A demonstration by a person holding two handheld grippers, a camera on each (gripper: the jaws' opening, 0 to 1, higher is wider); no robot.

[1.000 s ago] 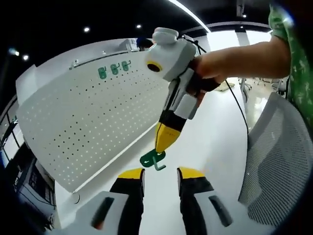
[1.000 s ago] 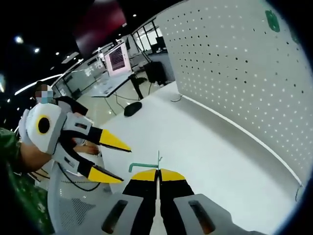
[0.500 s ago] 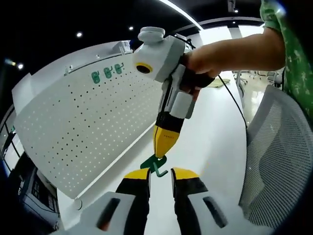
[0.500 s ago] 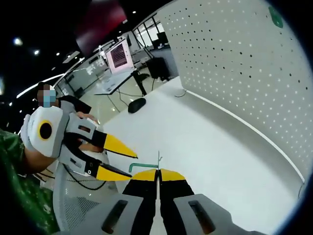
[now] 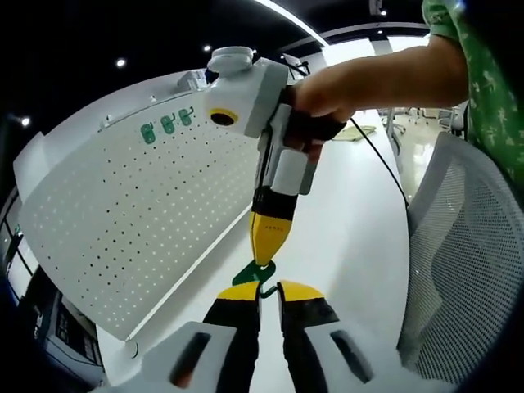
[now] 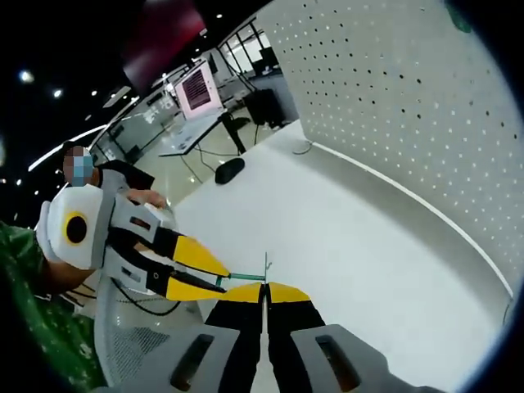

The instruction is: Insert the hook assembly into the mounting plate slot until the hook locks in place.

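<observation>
Broad white worktop (image 5: 360, 221) underneath everything, glossy and pale. Standing on it along one edge, a large white pegboard panel (image 5: 123, 213), upright, dotted with rows of small holes; seen too in the right gripper view (image 6: 409, 106), rising at the right. High on the panel in the left gripper view, three small green hooks (image 5: 166, 125) hanging side by side near its top edge. At the right of the left gripper view, a grey mesh chair back (image 5: 467, 270), beside the worktop. Behind it, a sleeve in green print (image 5: 475, 74) and a hand (image 5: 327, 98) wrapped round the handle of the right claw (image 5: 264, 260), reaching down from above with yellow tips pinched together on a green hook (image 5: 255, 274). In the right gripper view, the same claw (image 6: 264, 288) at the bottom, jaws pressed fully together, a thin green bar of the hook (image 6: 246, 276) and a short metal pin sticking out from the tips, held in the air above the worktop and well apart from the panel. Left claw (image 5: 262, 286) in its own view narrow, jaws either side of the green hook, contact not clear; from the right gripper view (image 6: 214, 274) yellow tips nearly closed at the bar's left end. Far behind, a monitor (image 6: 196, 92) on a desk.
</observation>
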